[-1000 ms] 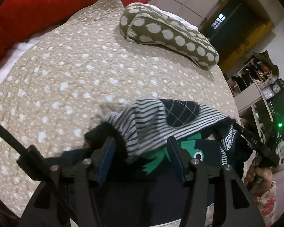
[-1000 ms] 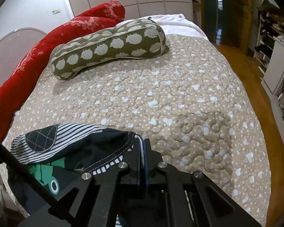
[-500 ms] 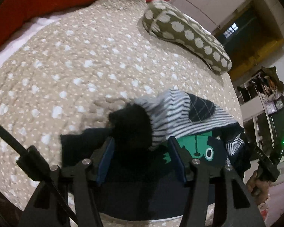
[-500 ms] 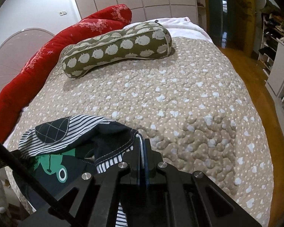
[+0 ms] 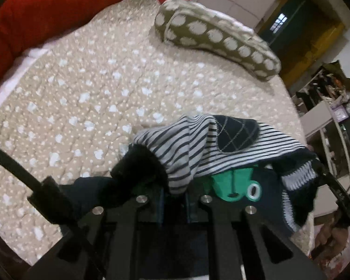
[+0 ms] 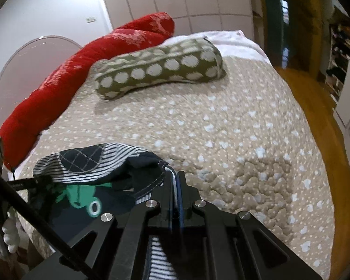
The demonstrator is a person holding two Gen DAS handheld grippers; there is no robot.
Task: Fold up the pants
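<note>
The pants (image 5: 198,149) are small, navy-and-white striped with a dark quilted knee patch, a navy cuff and a green print. They hang bunched between both grippers over the near edge of the bed. My left gripper (image 5: 173,194) is shut on the striped leg beside its dark cuff. My right gripper (image 6: 175,182) is shut on the stitched navy edge of the pants (image 6: 86,165). The lower part of the pants is hidden behind the gripper bodies.
A beige quilted bedspread (image 5: 105,88) with white spots covers the bed (image 6: 233,128). An olive spotted bolster (image 6: 161,67) lies at the far side, and a long red cushion (image 6: 86,77) runs along the left. Wooden floor (image 6: 315,107) and shelves lie to the right.
My left gripper has closed from open onto the striped leg of the pants. Both grippers have lifted a little with the pants. The right gripper stays shut.
</note>
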